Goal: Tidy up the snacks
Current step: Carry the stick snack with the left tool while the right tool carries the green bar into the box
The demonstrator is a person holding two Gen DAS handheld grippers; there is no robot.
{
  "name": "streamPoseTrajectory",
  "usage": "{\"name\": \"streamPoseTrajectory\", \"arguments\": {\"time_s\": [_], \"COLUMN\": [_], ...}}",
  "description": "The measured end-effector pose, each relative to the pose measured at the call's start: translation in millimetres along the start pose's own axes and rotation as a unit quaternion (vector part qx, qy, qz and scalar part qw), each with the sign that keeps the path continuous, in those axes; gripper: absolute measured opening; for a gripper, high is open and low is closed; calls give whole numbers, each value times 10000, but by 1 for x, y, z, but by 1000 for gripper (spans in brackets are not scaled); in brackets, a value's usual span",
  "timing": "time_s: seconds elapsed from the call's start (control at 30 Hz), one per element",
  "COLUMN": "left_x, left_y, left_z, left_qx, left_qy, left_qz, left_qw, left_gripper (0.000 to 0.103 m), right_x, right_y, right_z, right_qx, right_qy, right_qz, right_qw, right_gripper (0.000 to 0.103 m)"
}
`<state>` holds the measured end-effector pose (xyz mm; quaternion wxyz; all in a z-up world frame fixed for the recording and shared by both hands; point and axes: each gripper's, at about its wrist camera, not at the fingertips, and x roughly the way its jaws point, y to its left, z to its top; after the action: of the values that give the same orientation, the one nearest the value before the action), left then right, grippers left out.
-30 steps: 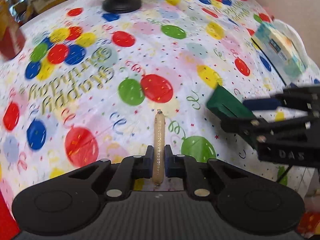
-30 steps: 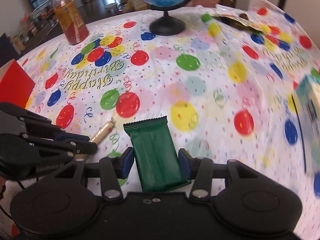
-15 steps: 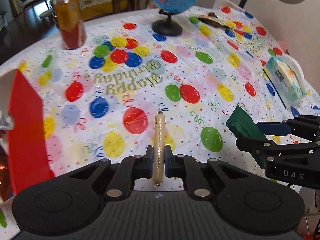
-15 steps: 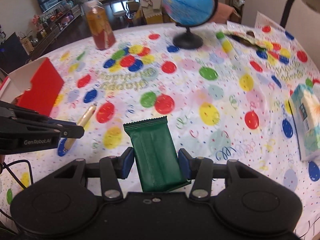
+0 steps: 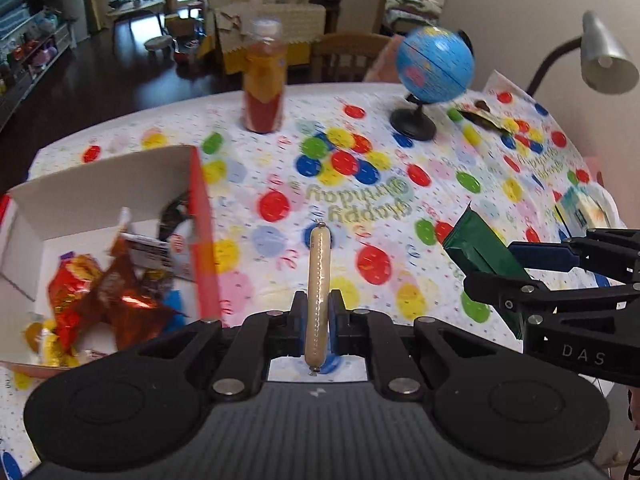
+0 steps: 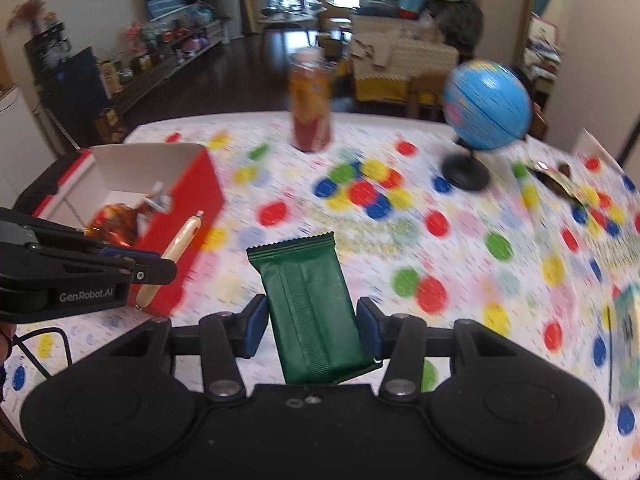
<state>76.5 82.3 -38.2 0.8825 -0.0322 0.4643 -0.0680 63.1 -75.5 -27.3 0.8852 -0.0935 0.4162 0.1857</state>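
— Left wrist view first: what do the left tongs carry?
— The left gripper [image 5: 318, 316] is clamped narrow on a pale sausage stick [image 5: 318, 288], which stands lengthwise between the blue pads and pokes out ahead of them, above the balloon-print tablecloth [image 5: 280, 168].
— And where is the box?
— The red snack box [image 5: 200, 216] sits open at the left, its white inside showing, with shiny red-and-orange wrappers [image 5: 100, 296] piled in it. The sausage is to the right of its red wall, outside it.
— The other tongs?
— In the right wrist view the right gripper [image 6: 312, 324] is pinched on a dark green snack bar [image 6: 308, 300], flat wrapper upright, crimped edge on top. It hangs over the cloth, well apart from the box [image 6: 180, 216].
— Anything else on the table?
— A bottle of orange-red drink [image 5: 264, 84] at the far edge, a blue globe [image 5: 434, 66] on a black stand to its right, and a tissue pack [image 5: 580, 210] at the right edge. A desk lamp [image 5: 606, 60] leans in from the right.
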Motion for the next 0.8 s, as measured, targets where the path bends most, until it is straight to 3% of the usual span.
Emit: {"name": "streamPoseTrajectory", "arguments": {"time_s": [0.4,0.8], "left_x": [-47,-46], "left_y": [112,210], "left_z": [-8,-18], "left_qx": [-568,-844], "left_qy": [-351,-179], "left_qz": [474,746], "left_qw": [9966,9935], "left_gripper": [10,10], "right_x": [19,72], "right_y": [105,176], "right_z": [41,65], "right_qx": [-602,-722], "right_qy": [-131,142], "right_qz": [326,361], "right_qw": [9976,9966], "right_gripper": [47,47]}}
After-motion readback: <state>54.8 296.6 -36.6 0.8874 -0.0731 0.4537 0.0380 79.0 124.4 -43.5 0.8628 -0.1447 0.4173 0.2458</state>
